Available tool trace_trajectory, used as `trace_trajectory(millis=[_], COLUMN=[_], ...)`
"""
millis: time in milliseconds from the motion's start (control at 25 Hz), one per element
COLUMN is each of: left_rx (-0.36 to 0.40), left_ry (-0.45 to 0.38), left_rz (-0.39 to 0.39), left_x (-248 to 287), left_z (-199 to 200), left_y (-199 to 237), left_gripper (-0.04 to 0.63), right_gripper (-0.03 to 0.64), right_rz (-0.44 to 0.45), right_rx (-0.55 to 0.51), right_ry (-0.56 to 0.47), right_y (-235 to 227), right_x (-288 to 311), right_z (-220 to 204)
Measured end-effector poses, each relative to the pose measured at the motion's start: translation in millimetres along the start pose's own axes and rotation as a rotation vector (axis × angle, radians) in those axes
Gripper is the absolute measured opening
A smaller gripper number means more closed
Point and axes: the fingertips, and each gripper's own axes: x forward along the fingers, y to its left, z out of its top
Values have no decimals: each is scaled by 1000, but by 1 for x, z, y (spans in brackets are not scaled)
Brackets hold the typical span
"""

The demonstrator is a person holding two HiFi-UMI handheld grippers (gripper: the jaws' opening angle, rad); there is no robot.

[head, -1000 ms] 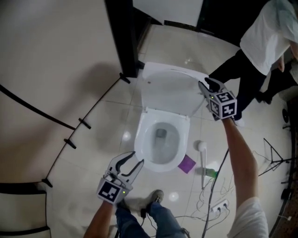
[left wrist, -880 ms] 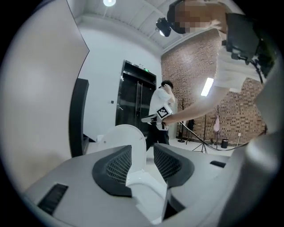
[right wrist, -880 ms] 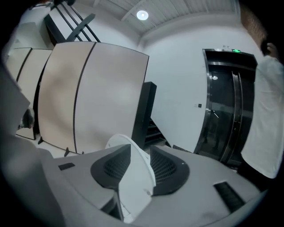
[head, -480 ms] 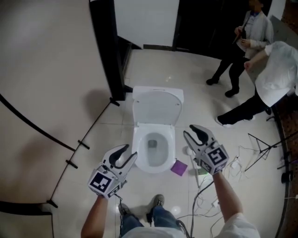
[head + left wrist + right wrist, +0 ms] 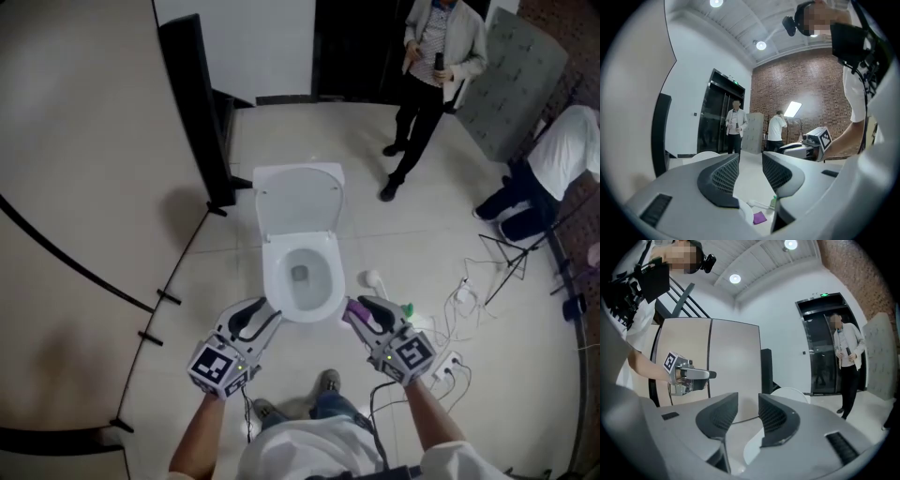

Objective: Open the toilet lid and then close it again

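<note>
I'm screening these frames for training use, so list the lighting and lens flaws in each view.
Head view: even light, a dark shadow on the curved beige wall, a sheen on the glossy pale floor tiles. Left gripper view: strong fisheye, black corners, the round white ceiling lamp blooming. Right gripper view: same fisheye and black corners, its round ceiling spotlight blown out.

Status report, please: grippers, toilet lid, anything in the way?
Left gripper open, empty; right gripper open, empty. Toilet lid up, no gripper on it. Cables on floor, right of bowl.

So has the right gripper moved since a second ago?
Yes. The right gripper left the raised toilet lid and now hangs beside the bowl's front.
</note>
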Motion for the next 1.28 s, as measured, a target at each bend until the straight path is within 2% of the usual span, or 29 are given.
trace_trajectory(millis=[160, 320, 480, 640, 840, 1280], left_rx=[-21, -16, -3, 22, -32, -37], left_ry=[17, 12, 0, 40, 0, -14], left_rz=[3, 9, 0, 1, -8, 7], left_x=[-25, -36, -39, -34, -25, 5], left_z=[-15, -18, -10, -12, -9, -2], left_y=[-15, -13, -16, -16, -14, -3], left_gripper=[147, 149, 147, 143, 147, 147], right_gripper=[129, 129, 129, 129, 129, 129], right_rz=[-41, -59, -68, -64, -49, -7], right_rx=[56, 65, 52, 44, 33, -21], right_ry=[13, -9, -20, -23, -18, -13], right_y=[32, 40, 37, 35, 28, 4], right_x=[-22, -29, -31, -28, -21, -6], right_z=[-25, -21, -12, -6, -7, -1])
